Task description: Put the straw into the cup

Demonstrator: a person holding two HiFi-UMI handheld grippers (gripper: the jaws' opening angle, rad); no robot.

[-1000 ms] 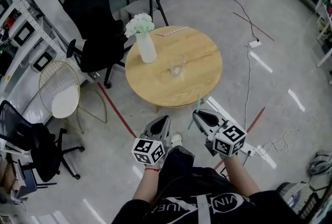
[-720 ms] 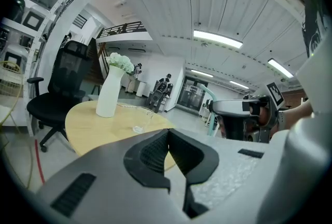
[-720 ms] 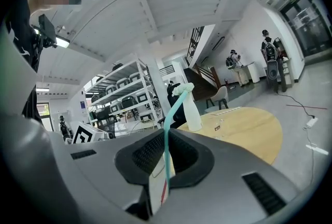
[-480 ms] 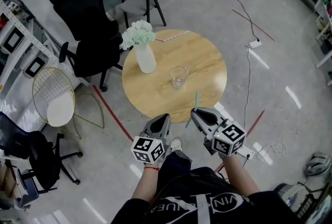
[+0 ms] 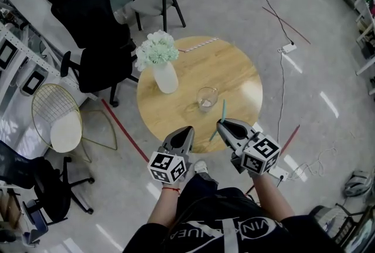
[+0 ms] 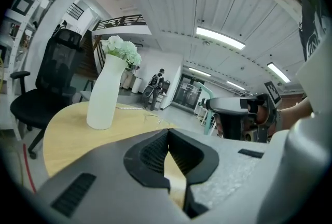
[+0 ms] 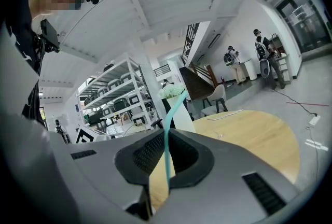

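Right gripper (image 5: 223, 127): we see it over the near edge of the round wooden table (image 5: 237, 73); its jaws are closed on the thin teal straw (image 7: 167, 153) and pinch it at its lower part.
Straw: it rises out of the jaws and leans a little; in the head view its upper end is near the right side of the clear glass cup (image 5: 206, 98), outside it.
Cup: it stands upright on the table, between the middle and the near edge.
Left gripper (image 5: 186, 132): we see it just beside the right one, also at the near edge; its jaw tips are pressed together with nothing between them, and only table wood shows through the small gap lower down.
Vase: a tall white vase (image 5: 166, 77) with white-green flowers stands on the table left of the cup, apart from it.
Far edge: a pale striped stick (image 5: 198, 43) lies flat there.
Around the table: a black office chair (image 5: 88, 12) and a grey chair (image 5: 151, 3) stand on the floor behind it.
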